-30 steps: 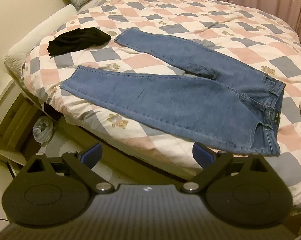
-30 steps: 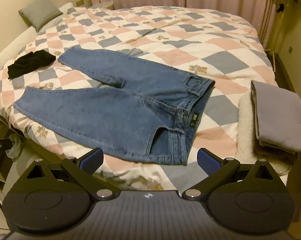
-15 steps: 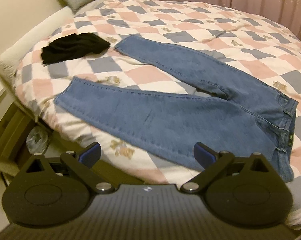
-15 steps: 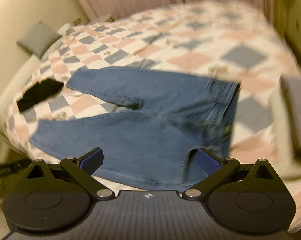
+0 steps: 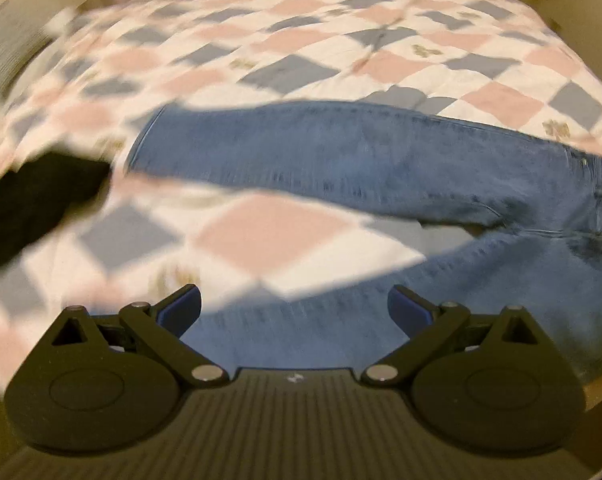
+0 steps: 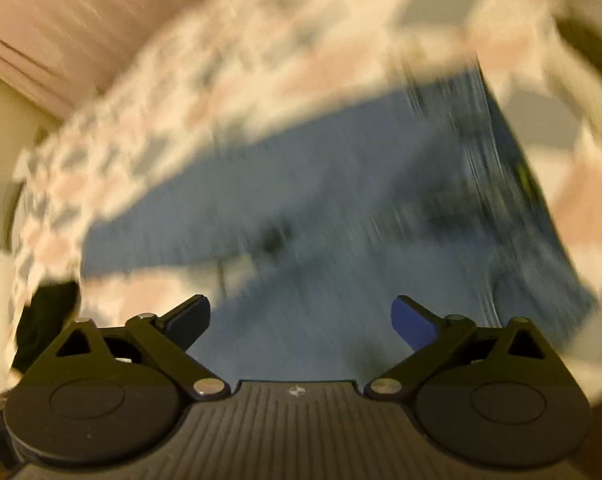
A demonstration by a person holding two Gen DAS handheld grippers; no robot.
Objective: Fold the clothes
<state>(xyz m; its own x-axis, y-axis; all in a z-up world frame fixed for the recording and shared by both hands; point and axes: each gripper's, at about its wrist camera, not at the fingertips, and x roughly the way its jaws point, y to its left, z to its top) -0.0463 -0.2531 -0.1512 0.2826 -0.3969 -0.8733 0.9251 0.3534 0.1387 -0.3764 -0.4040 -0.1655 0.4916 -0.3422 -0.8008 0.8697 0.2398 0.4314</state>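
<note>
Lying crosswise, the jeans (waist rightward) — both grippers' fingers spread, empty.

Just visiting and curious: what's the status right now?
Left gripper open, empty; right gripper open, empty. Jeans flat on bed, unfolded. Black garment beside leg hem, not blocking.

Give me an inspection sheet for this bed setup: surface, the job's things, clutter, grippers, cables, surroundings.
Surface: bed with checked quilt in pink, grey and white.
Job's things: blue jeans lying flat, legs spread apart, unfolded.
Clutter: black garment beside the far leg's hem.
Grippers: left gripper open, empty, over the near leg; right gripper open, empty, view badly blurred.
Cables: nothing seen.
Surroundings: pink curtain; the rest is blurred.
</note>
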